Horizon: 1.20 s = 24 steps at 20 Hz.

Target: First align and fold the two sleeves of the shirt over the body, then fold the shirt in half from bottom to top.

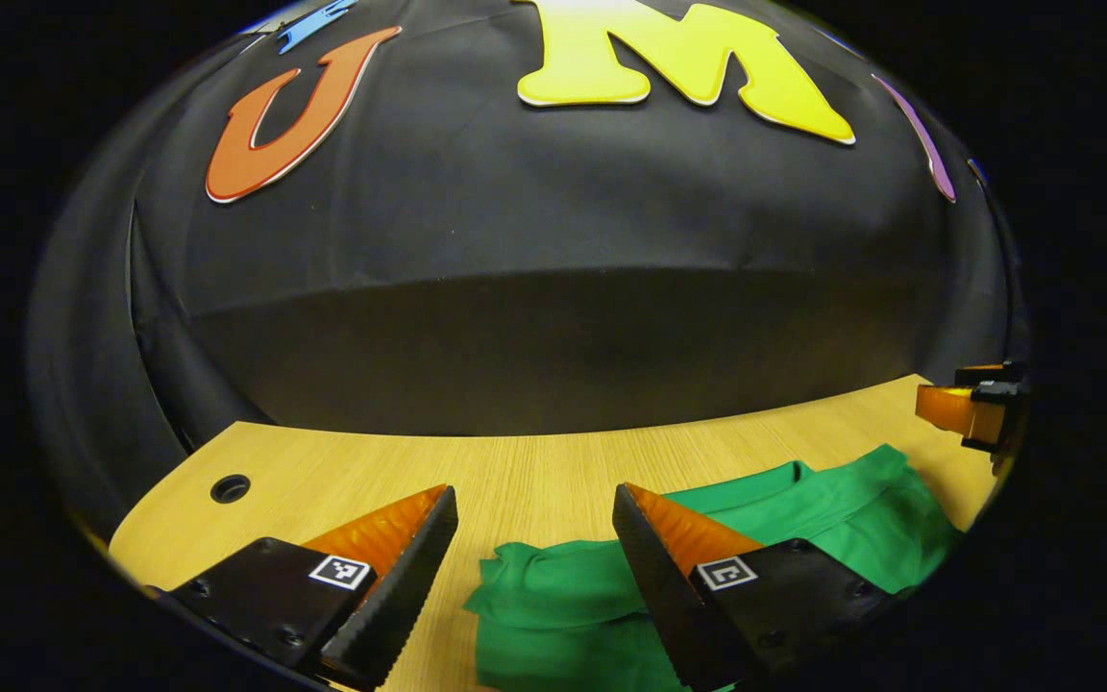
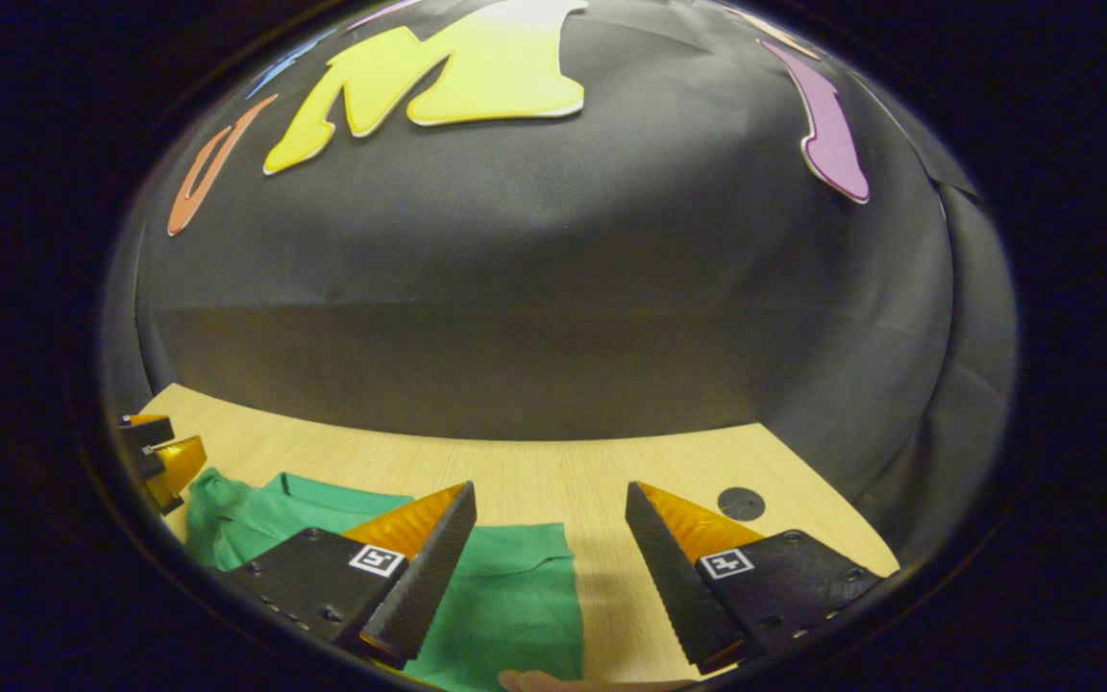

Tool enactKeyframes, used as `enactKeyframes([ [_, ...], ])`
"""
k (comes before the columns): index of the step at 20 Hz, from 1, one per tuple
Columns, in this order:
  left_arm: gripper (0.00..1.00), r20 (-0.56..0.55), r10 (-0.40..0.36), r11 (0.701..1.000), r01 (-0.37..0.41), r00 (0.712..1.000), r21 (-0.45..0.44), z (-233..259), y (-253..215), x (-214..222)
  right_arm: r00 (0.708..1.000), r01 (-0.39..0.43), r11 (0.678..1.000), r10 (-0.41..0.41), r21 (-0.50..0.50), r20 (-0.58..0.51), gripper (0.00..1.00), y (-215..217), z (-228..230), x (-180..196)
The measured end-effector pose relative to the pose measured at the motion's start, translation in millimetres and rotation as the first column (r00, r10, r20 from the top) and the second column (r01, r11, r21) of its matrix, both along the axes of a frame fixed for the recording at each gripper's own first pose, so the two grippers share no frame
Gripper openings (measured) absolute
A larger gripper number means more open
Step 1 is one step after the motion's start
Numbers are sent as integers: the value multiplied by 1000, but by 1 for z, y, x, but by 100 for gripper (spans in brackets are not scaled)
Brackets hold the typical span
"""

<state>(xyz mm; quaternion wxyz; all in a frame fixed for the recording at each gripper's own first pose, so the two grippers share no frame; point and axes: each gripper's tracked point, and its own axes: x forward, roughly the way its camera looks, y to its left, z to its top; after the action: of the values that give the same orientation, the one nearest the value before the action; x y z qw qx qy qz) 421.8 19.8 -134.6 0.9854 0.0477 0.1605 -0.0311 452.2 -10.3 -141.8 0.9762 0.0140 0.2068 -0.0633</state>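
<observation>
In the left gripper view, a round hole (image 1: 230, 488) is sitting in the pale wooden tabletop (image 1: 534, 471) toward the left edge. Just right of it, the left tool (image 1: 534, 524) is hanging above the tabletop with its two fingers spread wide and nothing between them; bare wood and the near edge of the green shirt (image 1: 803, 514) are showing in the gap. The shirt is lying crumpled on the tabletop, running from under the tool's right-hand finger out toward the right, with its ribbed collar facing the back wall. At the far right edge, the right tool's tips (image 1: 971, 408) are showing above the shirt's far end.

In the right gripper view, the left tool (image 2: 161, 457) is showing at the far left edge, just beside the shirt's bunched end. The shirt (image 2: 515, 596) is spreading rightward and passing under the left-hand finger of the right tool (image 2: 549, 529), its straight edge ending in the gap between the fingers. The right tool is also standing wide open, gripping nothing. Further right, a dark round hole (image 2: 740, 503) is sitting in the tabletop (image 2: 553, 471).
</observation>
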Motion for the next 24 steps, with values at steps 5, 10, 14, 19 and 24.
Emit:
enactKeyframes([
  [5, 100, 38, 20, 1000, -20, 999, 2, 30, 0, -24, 999, -13, 1000, 12, -23, -35, 97, 4, -6, -42],
  [10, 100, 77, -22, 999, 19, 997, 37, 62, -15, -81, 999, -17, 999, 18, -27, 29, 97, 5, 37, -103],
  [14, 100, 109, -25, 999, 20, 994, 50, 79, -21, -144, 994, -54, 991, 64, -119, 87, 96, 5, 64, -164],
  [19, 100, 145, -12, 1000, 14, 989, -14, 95, -32, -234, 979, -85, 987, 109, -140, 173, 95, 4, 96, -249],
  [24, 100, 236, 8, 1000, -8, 972, -2, 122, -33, -330, 963, -66, 985, 104, -158, 247, 95, -15, 108, -348],
])
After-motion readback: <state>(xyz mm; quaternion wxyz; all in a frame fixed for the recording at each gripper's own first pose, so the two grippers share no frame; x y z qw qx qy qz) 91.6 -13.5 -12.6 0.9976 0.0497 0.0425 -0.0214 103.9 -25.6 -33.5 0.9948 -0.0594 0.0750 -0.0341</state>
